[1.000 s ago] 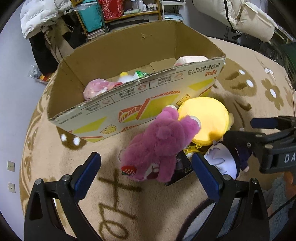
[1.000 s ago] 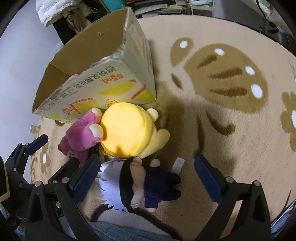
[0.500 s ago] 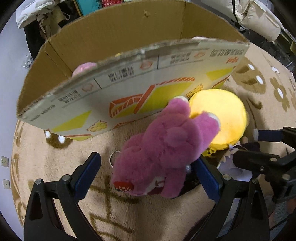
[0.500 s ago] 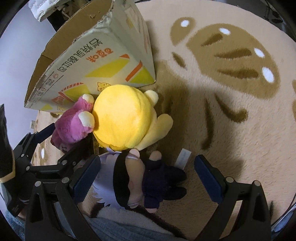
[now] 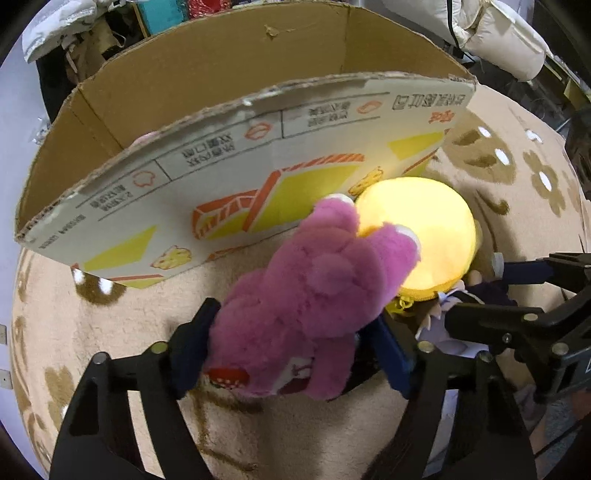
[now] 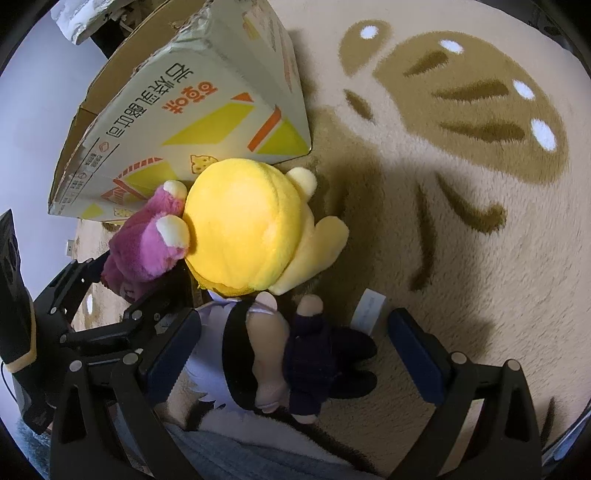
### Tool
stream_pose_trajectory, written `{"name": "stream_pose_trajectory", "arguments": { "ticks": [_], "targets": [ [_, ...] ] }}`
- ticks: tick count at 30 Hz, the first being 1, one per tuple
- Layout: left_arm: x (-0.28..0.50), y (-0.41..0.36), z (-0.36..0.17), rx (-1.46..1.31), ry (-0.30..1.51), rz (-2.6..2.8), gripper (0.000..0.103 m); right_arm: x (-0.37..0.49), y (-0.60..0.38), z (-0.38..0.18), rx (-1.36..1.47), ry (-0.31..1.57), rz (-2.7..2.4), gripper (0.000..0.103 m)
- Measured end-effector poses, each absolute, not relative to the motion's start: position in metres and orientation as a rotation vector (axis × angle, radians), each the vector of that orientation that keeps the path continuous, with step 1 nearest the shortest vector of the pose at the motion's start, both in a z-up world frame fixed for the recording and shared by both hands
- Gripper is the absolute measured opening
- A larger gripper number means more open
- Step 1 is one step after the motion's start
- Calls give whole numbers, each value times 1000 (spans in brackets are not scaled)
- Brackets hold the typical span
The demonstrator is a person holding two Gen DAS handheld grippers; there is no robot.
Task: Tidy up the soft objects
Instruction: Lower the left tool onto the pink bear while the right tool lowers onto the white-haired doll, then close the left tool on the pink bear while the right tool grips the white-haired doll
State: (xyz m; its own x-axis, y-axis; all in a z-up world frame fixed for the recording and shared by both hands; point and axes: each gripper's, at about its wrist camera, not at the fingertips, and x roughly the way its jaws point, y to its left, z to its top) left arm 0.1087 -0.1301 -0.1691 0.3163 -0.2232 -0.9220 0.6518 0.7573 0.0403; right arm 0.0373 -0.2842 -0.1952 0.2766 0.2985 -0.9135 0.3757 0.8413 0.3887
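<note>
Two grippers in play; left gripper [image 5: 291,350] is clamped on the pink plush bear [image 5: 317,295], right beside the cardboard box [image 5: 229,177]; next it probably needs lifting over the rim; right gripper [image 6: 291,347] sits spread wide around the dark-clothed doll [image 6: 295,354] on the rug [image 6: 461,229], not pinching yet.

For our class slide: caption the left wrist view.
Left hand-held gripper clamps the pink plush bear beside the cardboard box.

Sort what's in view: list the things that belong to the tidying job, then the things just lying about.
Job: pink plush bear in left gripper; yellow plush; dark-clothed doll between the open right gripper fingers; cardboard box.
Lying about: white tag; padded jackets; rug.
</note>
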Motion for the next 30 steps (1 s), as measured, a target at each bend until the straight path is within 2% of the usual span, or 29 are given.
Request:
{"name": "stream_pose_trajectory", "arguments": {
  "ticks": [6, 13, 16, 21, 28, 29, 30],
  "targets": [
    [113, -123, -167, 402, 1139, -587, 62, 36, -286, -195, 610, 1316, -54, 103],
    [104, -108, -156, 392, 1135, -529, 62, 33, -280, -192, 599, 1318, -46, 103],
    [95, -100, -151, 375, 1136, -505, 62, 34, -275, -192, 605, 1315, -31, 94],
    [93, -89, -145, 353, 1138, -460, 62, 32, -269, -187, 593, 1297, -36, 85],
    [84, -77, -136, 327, 1126, -428, 62, 29, -271, -175, 574, 1262, -41, 80],
    [82, -76, -136, 326, 1124, -426, 62, 28, -270, -172, 574, 1257, -47, 76],
    [81, -74, -134, 324, 1121, -423, 62, 26, -270, -170, 590, 1248, -40, 64]
  ]
}}
